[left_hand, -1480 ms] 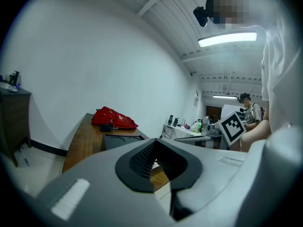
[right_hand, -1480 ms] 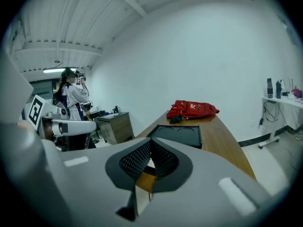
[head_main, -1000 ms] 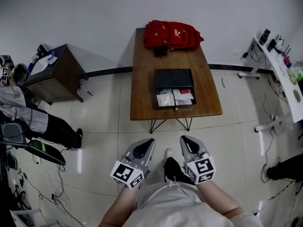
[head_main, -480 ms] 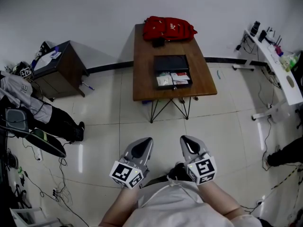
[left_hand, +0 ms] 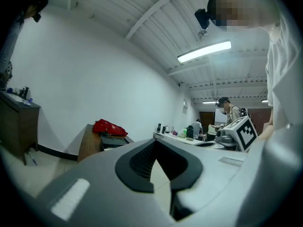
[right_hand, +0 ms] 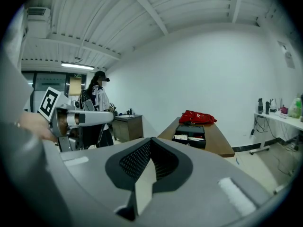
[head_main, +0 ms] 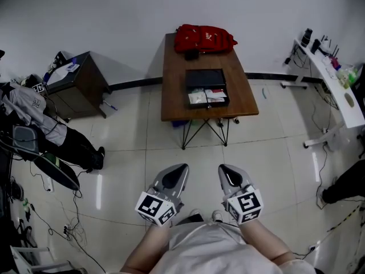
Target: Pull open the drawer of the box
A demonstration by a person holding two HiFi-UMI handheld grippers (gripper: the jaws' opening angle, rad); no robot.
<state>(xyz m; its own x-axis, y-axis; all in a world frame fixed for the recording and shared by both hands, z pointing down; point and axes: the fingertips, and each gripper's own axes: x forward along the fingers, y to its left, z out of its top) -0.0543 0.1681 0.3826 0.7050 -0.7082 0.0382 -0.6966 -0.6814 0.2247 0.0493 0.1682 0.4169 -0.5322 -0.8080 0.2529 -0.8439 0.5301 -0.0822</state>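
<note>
On the wooden table (head_main: 172, 99) far ahead sits the black box (head_main: 205, 77). Its drawer (head_main: 208, 97) is pulled out toward me and shows papers inside. A red backpack (head_main: 204, 38) lies behind the box. My left gripper (head_main: 178, 168) and right gripper (head_main: 224, 168) are held close to my body over the floor, well short of the table, both shut with nothing in them. The box (right_hand: 190, 135) and backpack (right_hand: 198, 117) also show in the right gripper view, beyond the shut right gripper (right_hand: 151, 141). In the left gripper view, the left gripper (left_hand: 154, 143) has the backpack (left_hand: 110, 127) far behind it.
A dark cabinet (head_main: 78, 83) stands at the left wall, with a person's legs (head_main: 68, 150) and cables on the floor near it. A white desk (head_main: 337, 93) with bottles runs along the right. Tiled floor lies between me and the table.
The table and box now look smaller and farther off than one second ago. Both grippers stay shut in the same place near my body.
</note>
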